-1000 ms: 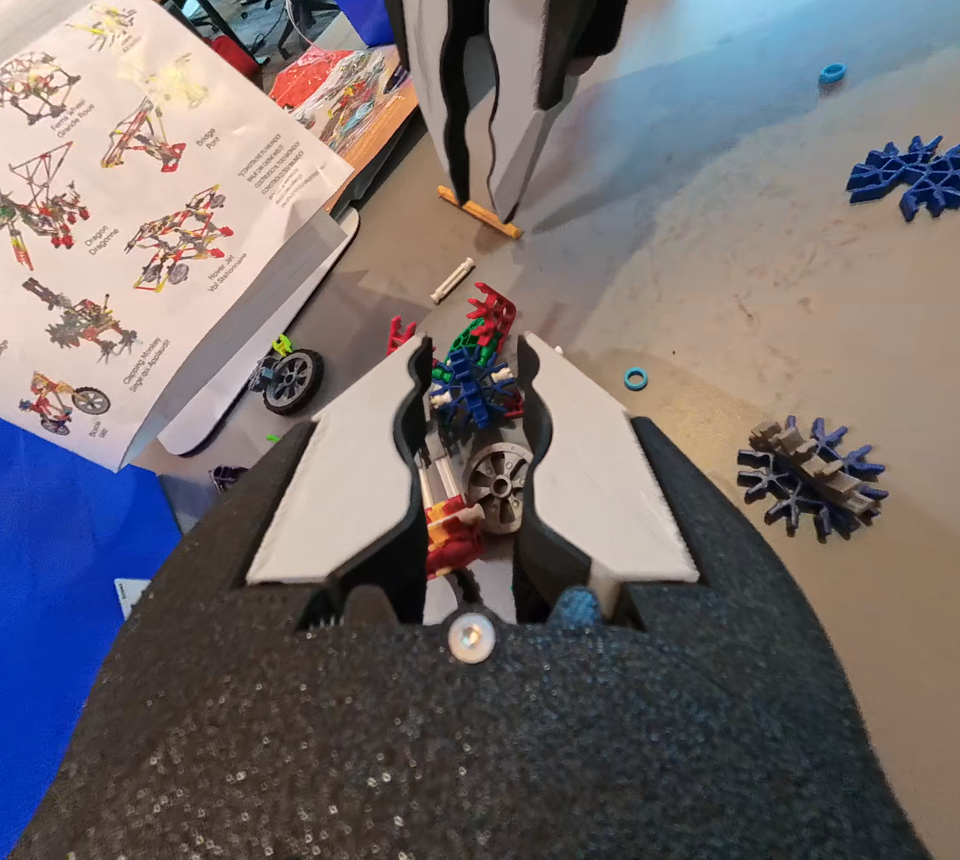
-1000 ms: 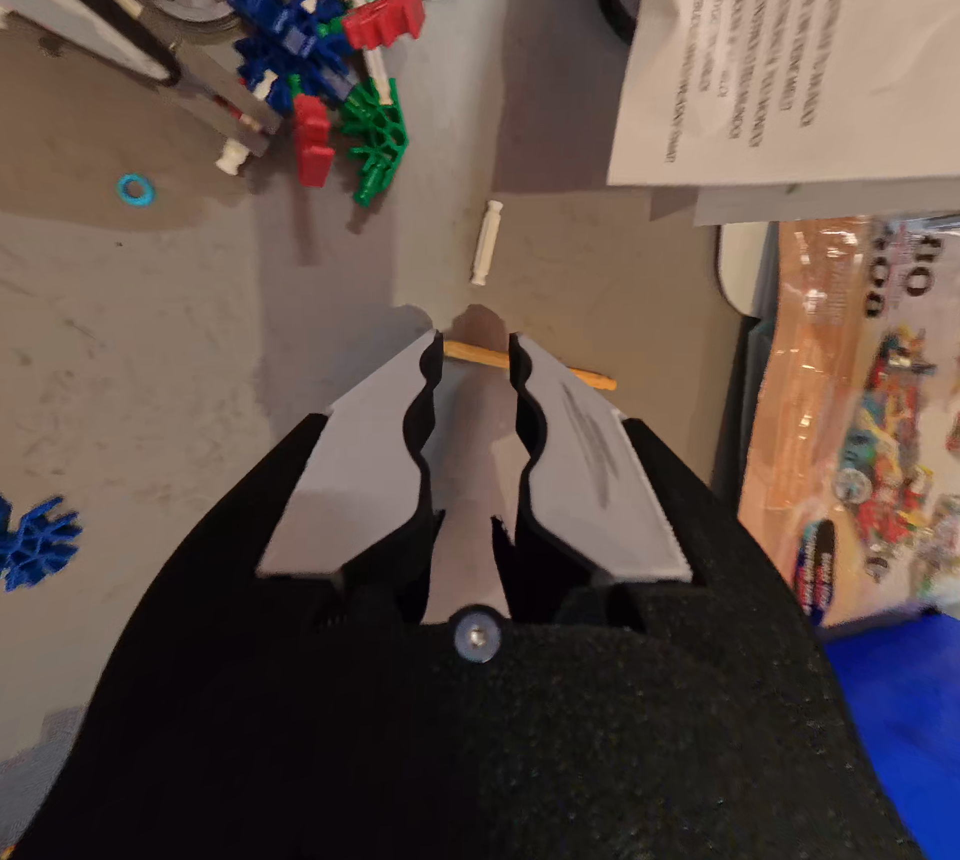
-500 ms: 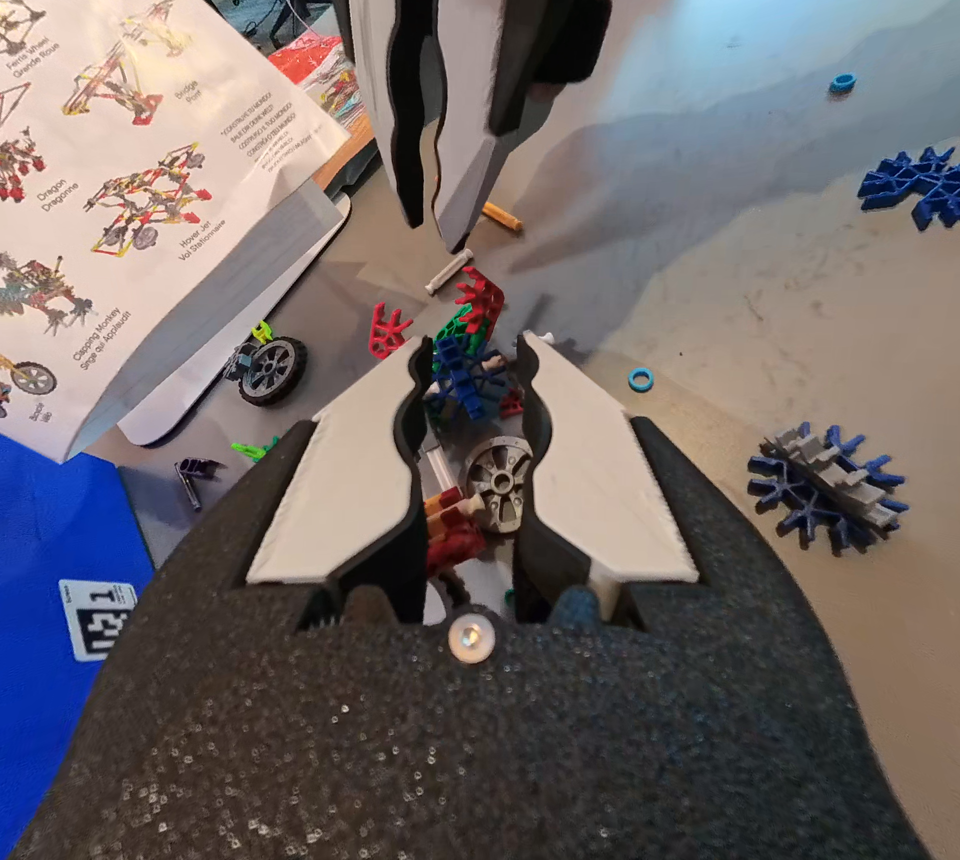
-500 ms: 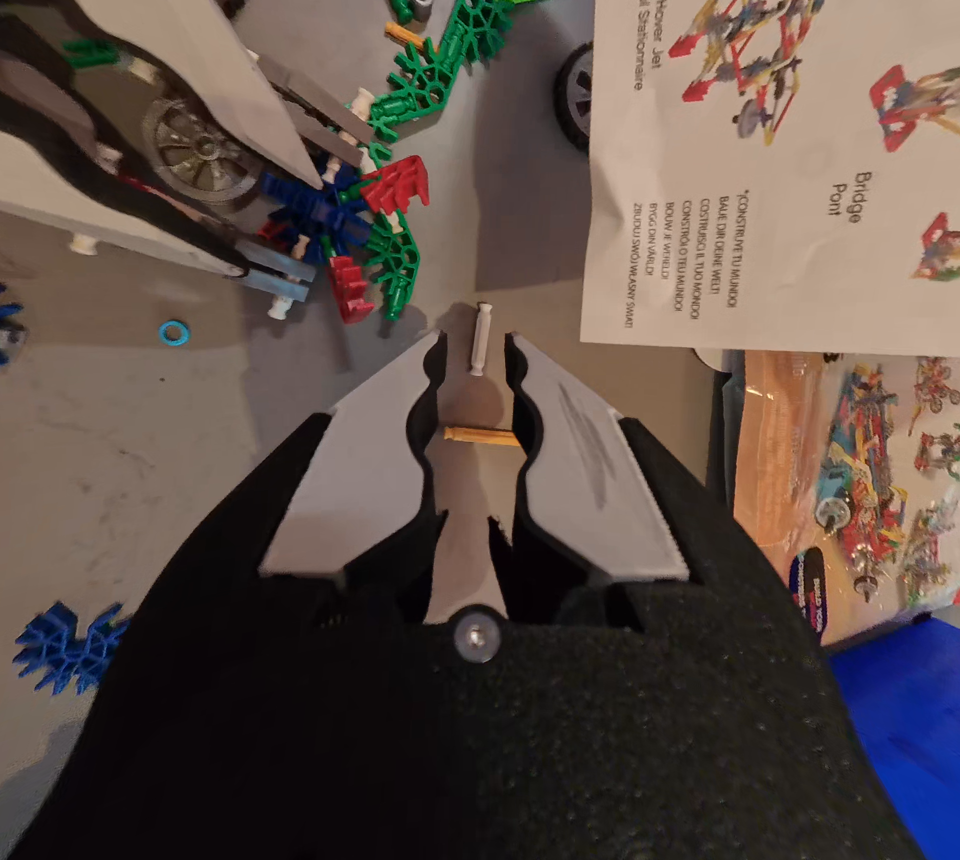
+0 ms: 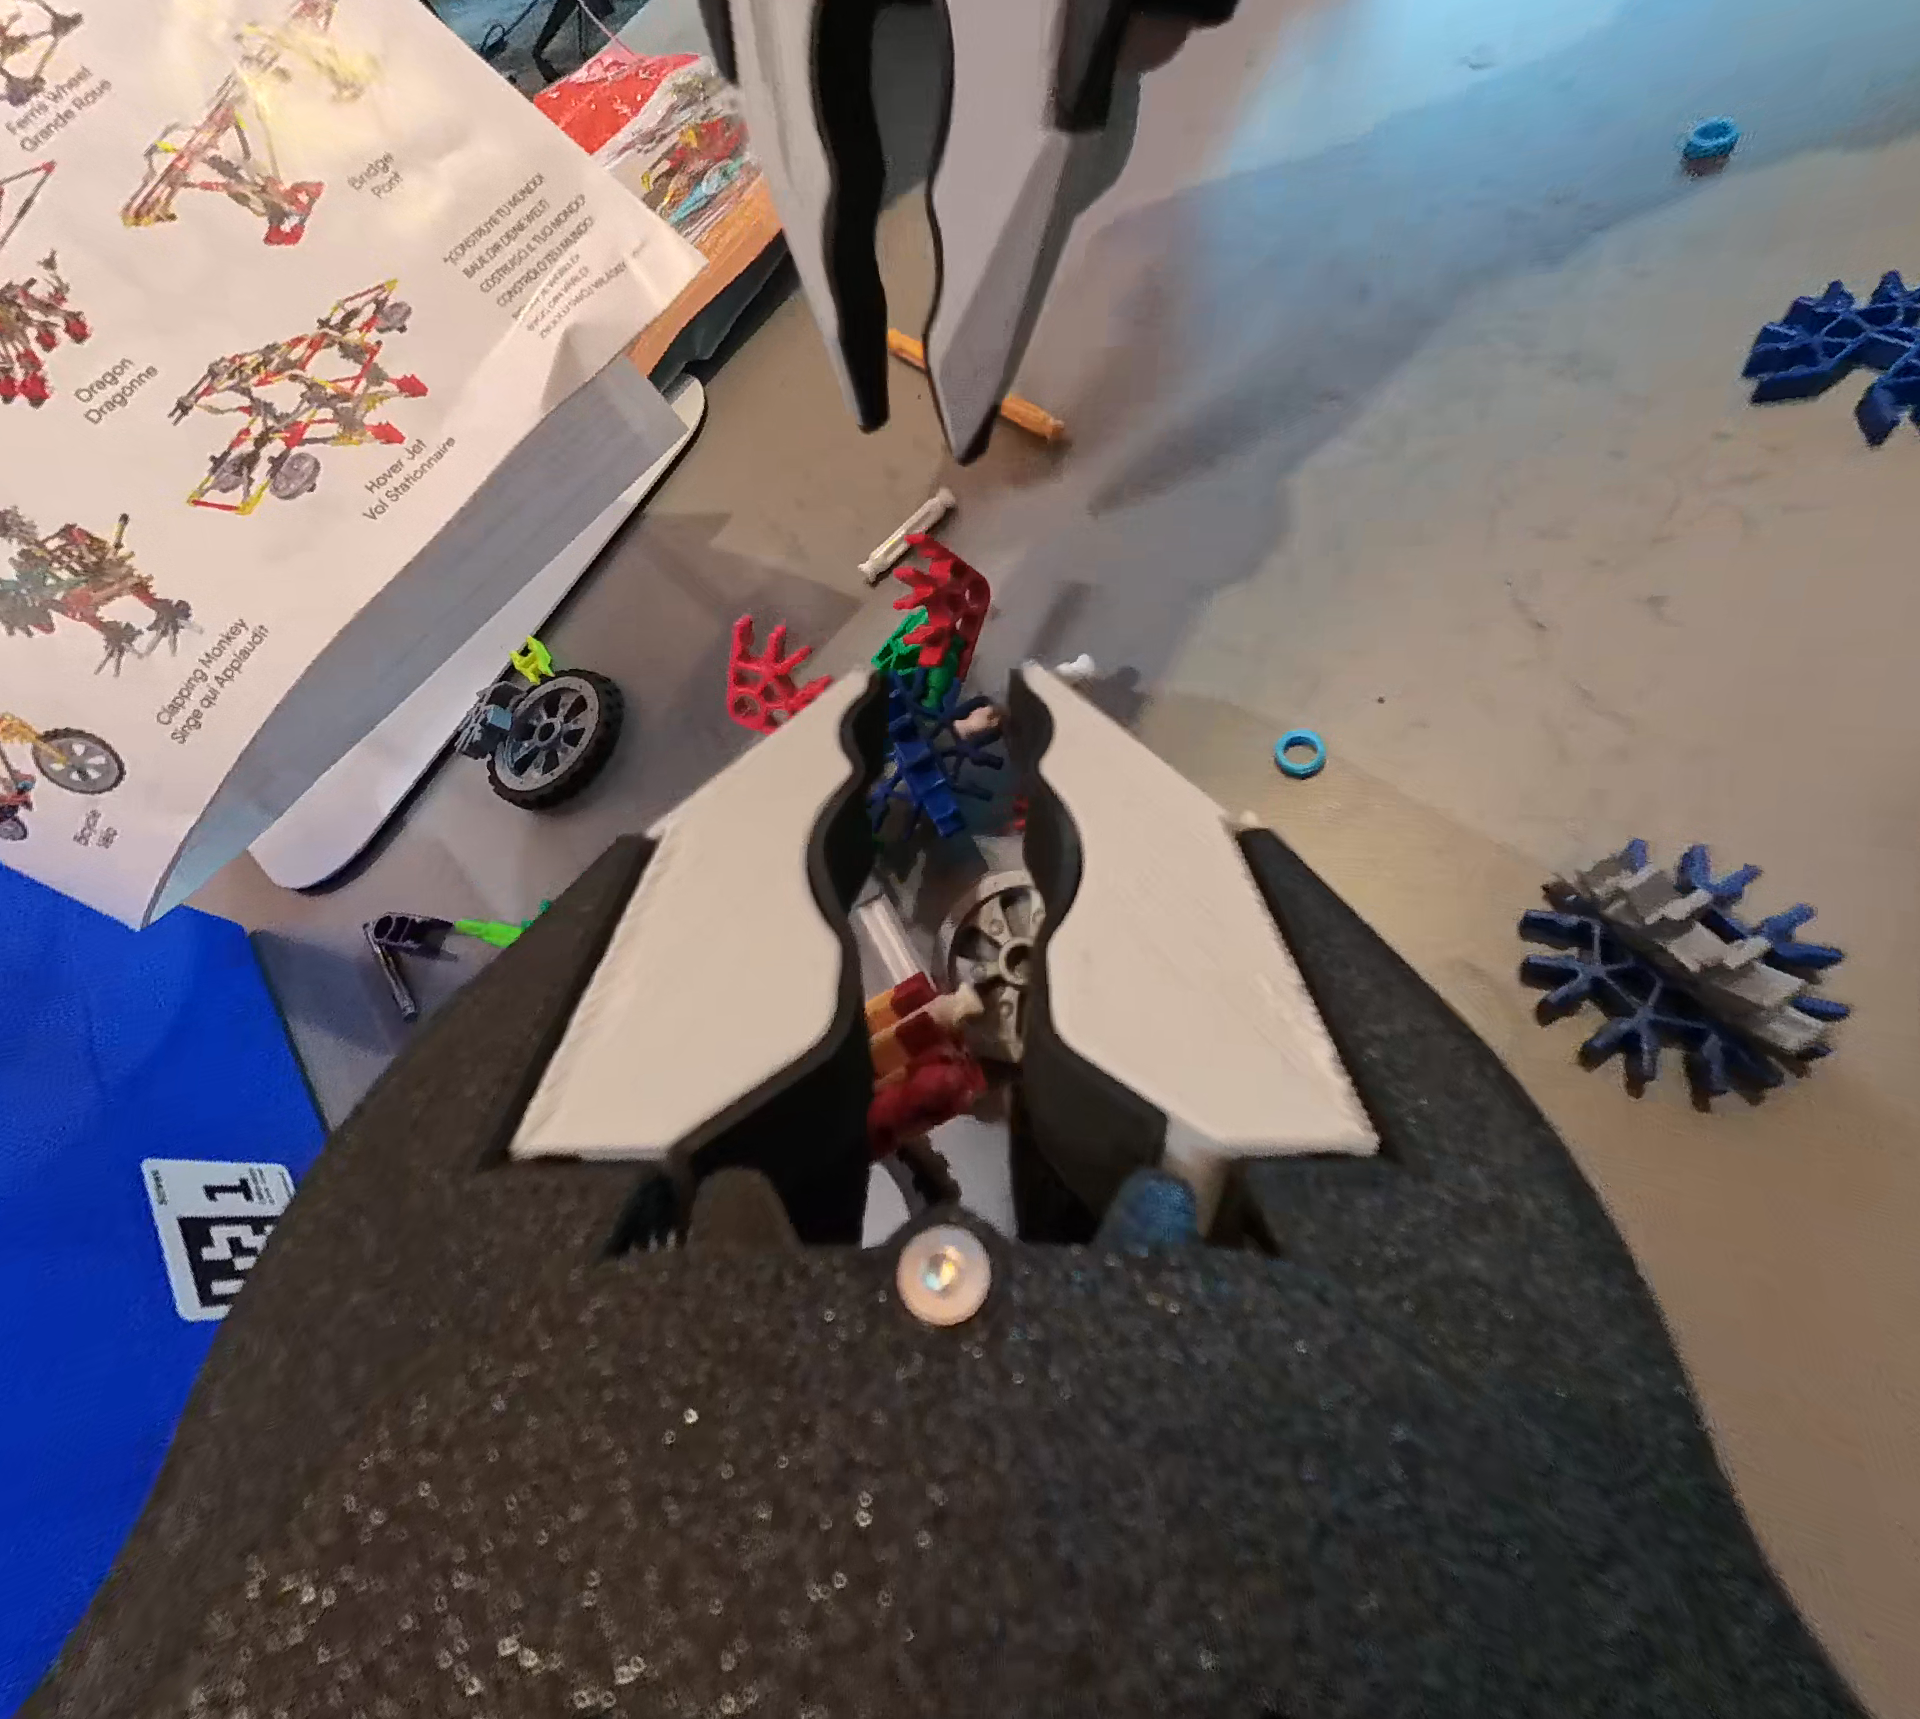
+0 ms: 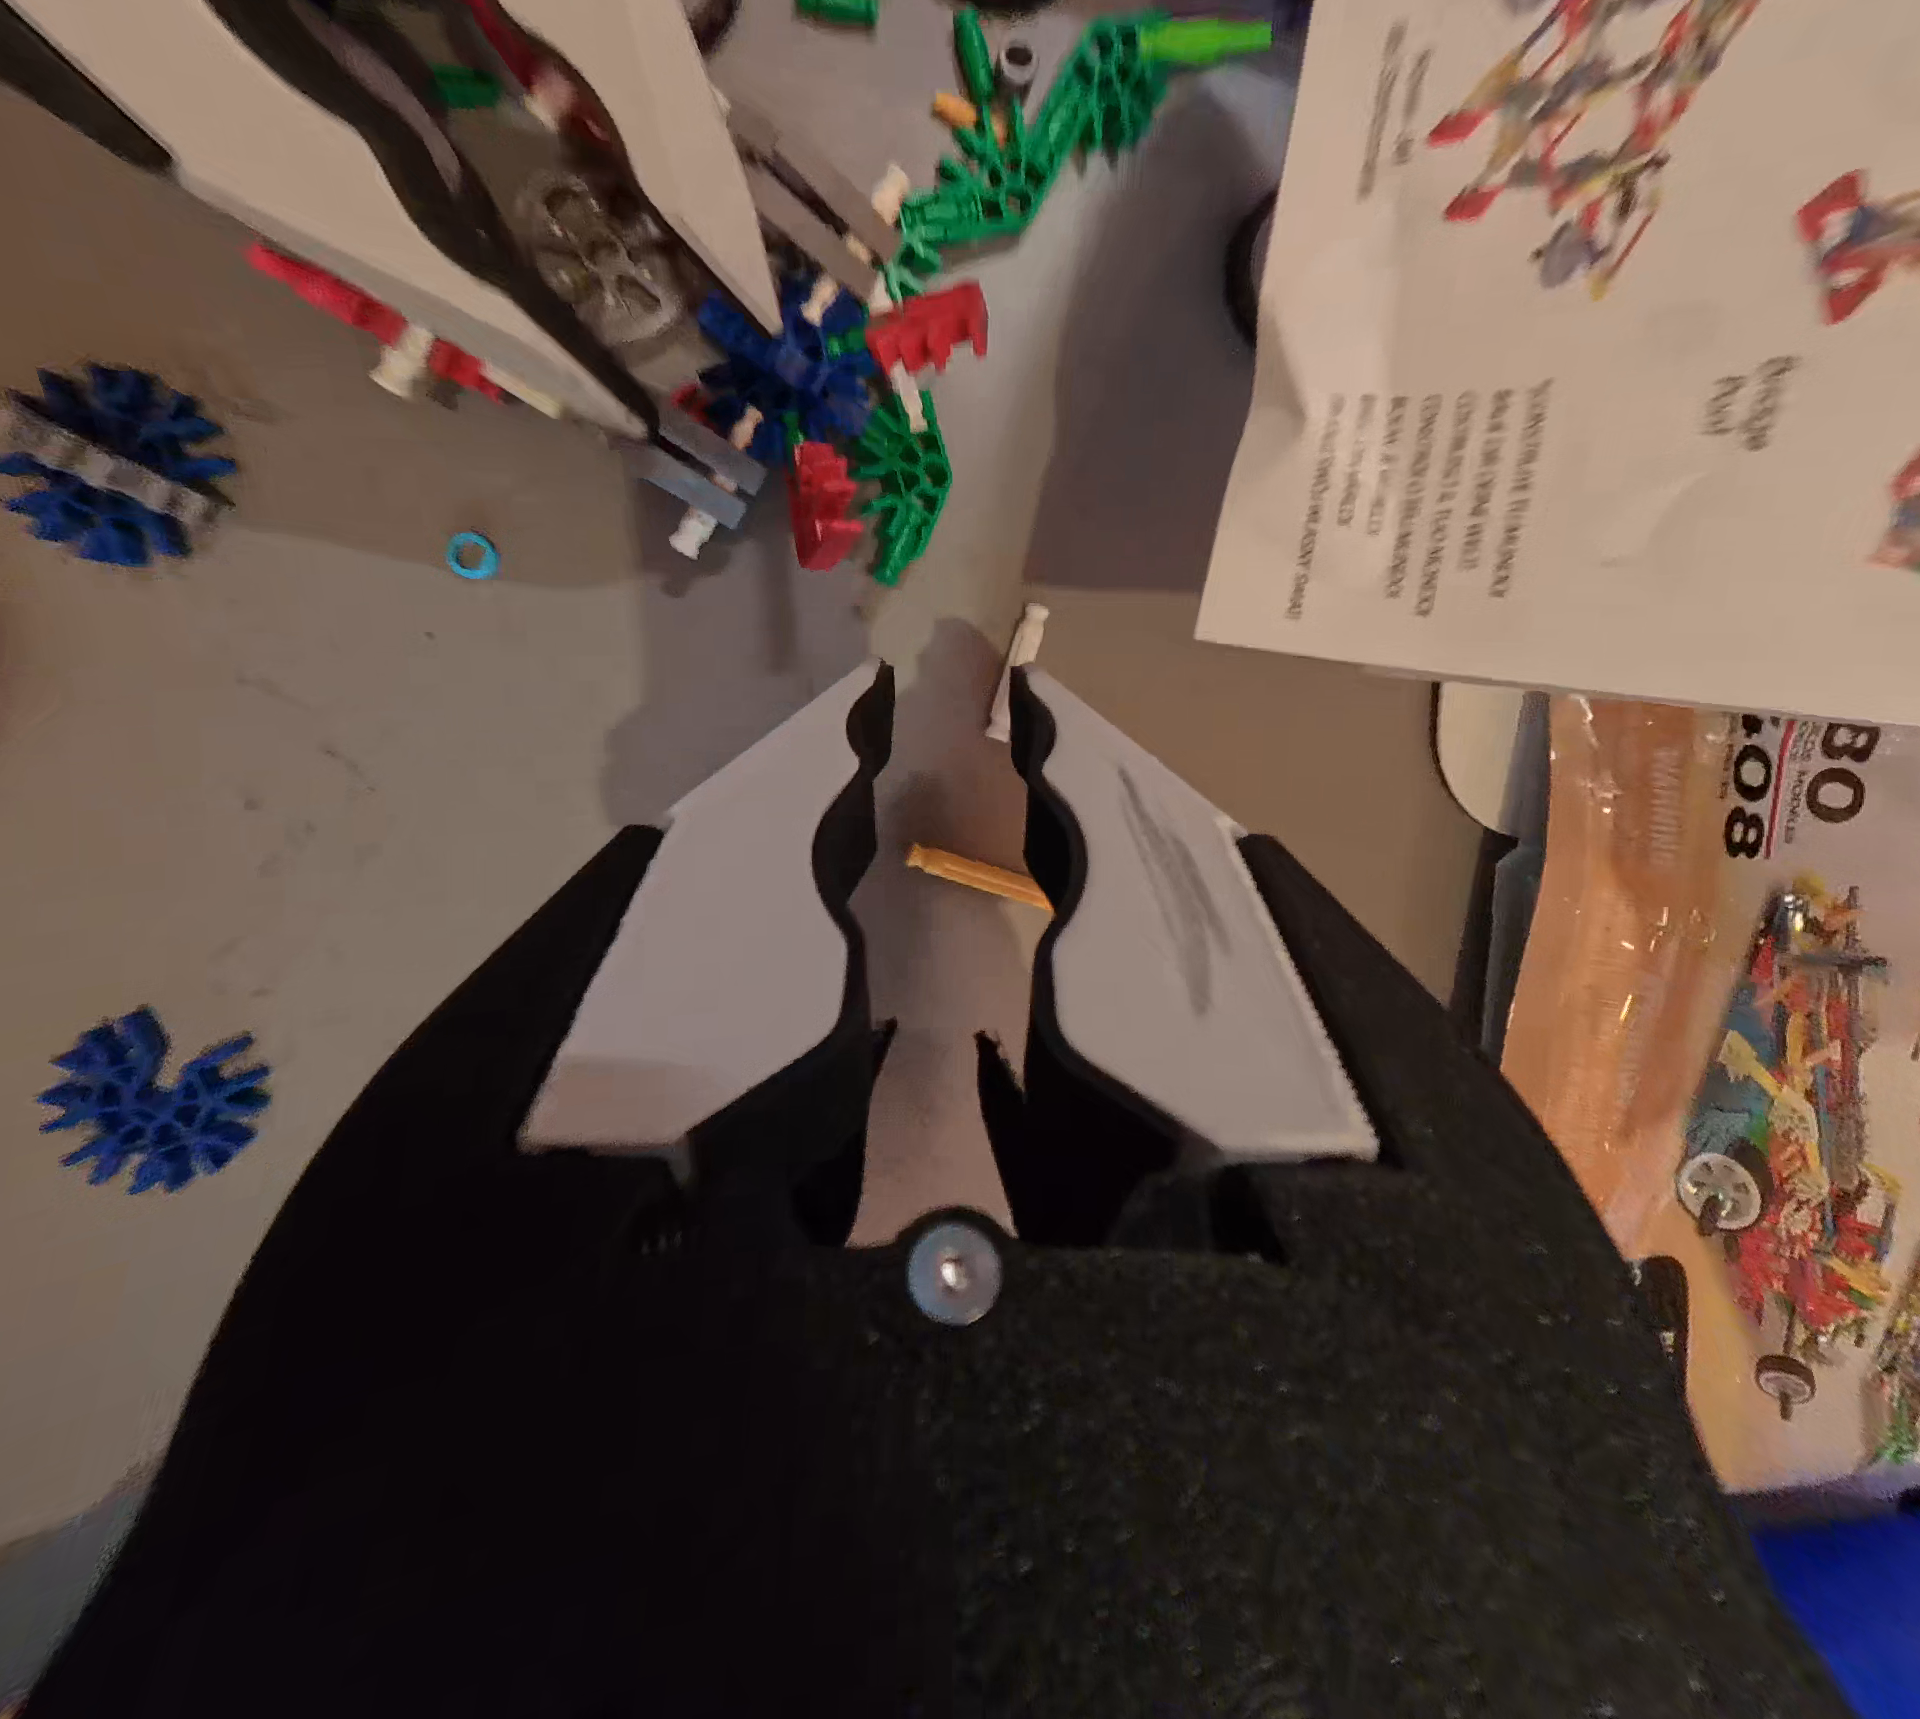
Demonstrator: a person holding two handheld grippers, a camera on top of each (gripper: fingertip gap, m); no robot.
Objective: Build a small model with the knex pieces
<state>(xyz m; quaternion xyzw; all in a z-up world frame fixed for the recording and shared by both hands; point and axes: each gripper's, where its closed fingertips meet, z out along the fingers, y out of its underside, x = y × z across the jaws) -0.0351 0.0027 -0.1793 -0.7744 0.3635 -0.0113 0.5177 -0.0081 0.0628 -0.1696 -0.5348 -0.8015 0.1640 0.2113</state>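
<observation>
Left gripper (image 5: 940, 693) is clamped on a multicolour rod-and-connector assembly (image 5: 935, 848) with a grey wheel hub. Right gripper (image 6: 951, 682) hangs above the grey tabletop (image 6: 312, 786), jaws apart, empty; orange rod (image 6: 977, 877) lies below, white rod (image 6: 1016, 667) just beside its tip.
</observation>
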